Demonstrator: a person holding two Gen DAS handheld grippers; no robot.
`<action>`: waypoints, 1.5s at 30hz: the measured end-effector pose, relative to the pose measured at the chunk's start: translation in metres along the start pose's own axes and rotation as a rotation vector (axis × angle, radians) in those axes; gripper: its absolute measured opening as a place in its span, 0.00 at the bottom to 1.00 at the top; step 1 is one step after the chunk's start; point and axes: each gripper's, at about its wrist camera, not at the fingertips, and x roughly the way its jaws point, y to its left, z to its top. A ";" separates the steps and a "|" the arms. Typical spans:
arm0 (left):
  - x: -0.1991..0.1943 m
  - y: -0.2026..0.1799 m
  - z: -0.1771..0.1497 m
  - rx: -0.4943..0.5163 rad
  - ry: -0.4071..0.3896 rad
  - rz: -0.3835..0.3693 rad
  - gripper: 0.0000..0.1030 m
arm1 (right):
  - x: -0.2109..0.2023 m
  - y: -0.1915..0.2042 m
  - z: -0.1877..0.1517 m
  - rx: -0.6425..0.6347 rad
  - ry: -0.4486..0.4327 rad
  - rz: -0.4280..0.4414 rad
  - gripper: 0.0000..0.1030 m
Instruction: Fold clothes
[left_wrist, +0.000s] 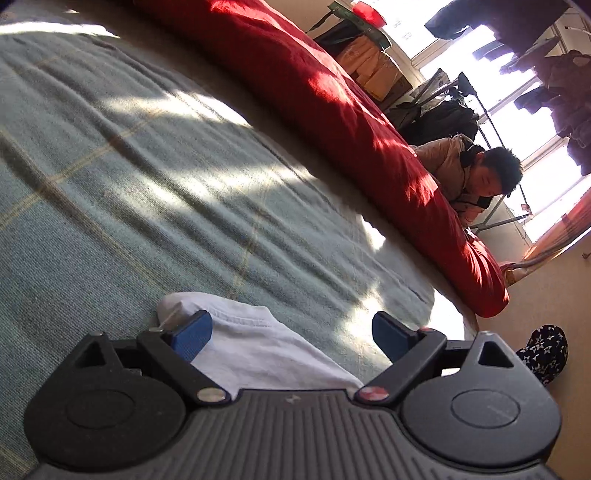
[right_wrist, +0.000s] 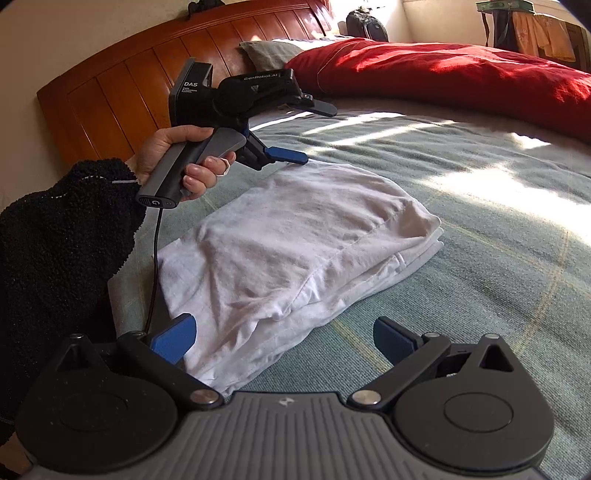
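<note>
While both grippers gape empty, only the right wrist view shows the whole folded white garment (right_wrist: 295, 251).

A white garment (right_wrist: 295, 240) lies folded into a thick, roughly rectangular bundle on the bed, several layers showing along its right edge. Its top is wrinkled and slightly humped. One white corner (left_wrist: 255, 350) shows in the left wrist view.

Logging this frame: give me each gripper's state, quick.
Left gripper: open, empty, at the far edge of the folded white garment.
Right gripper: open, holding nothing, over the garment's near edge.
</note>
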 end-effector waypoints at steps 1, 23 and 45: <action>-0.005 0.000 -0.001 -0.014 -0.021 -0.004 0.88 | -0.002 0.002 0.000 -0.007 -0.002 -0.004 1.00; -0.123 0.007 -0.127 0.098 0.093 0.151 0.90 | 0.019 0.050 -0.005 -0.070 0.056 0.100 1.00; -0.106 -0.105 -0.225 0.304 0.144 0.047 0.93 | -0.076 0.061 -0.057 -0.006 0.039 -0.006 1.00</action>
